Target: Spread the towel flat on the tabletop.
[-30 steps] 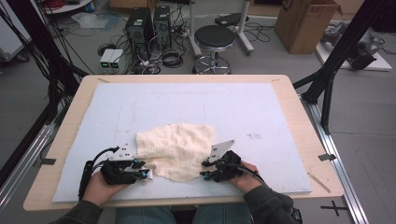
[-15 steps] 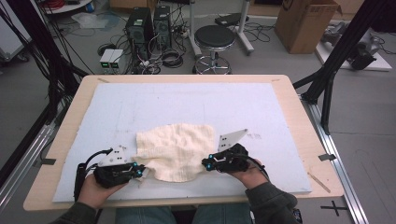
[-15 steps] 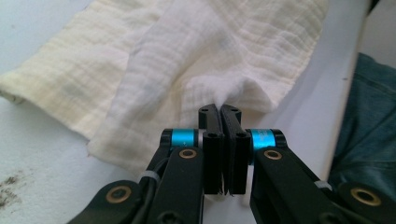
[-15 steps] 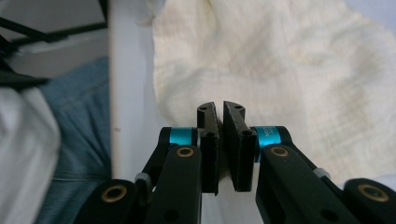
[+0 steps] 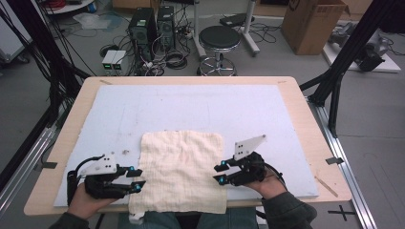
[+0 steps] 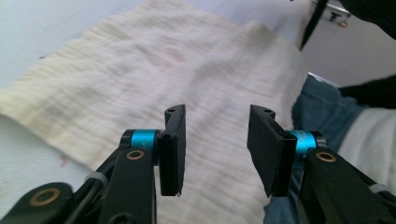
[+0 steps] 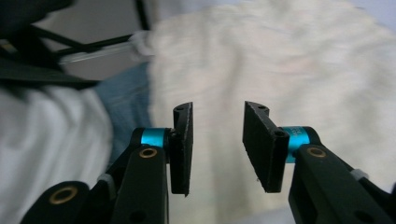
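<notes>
Cloth (image 5: 181, 171) lies spread flat at the near edge of the tabletop (image 5: 305, 102), its front hem hanging over that edge toward the person's lap, likely drawn there for folding. Left gripper (image 5: 135, 179) hovers at its left side and right gripper (image 5: 220, 173) at its right, both with jaws that have just been opening, now apart with nothing between them. A pale blue mat (image 5: 191, 109) covers the wooden top; beyond it stand a stool (image 5: 218, 40), computer towers (image 5: 153, 24) and a cardboard box (image 5: 313, 24).
</notes>
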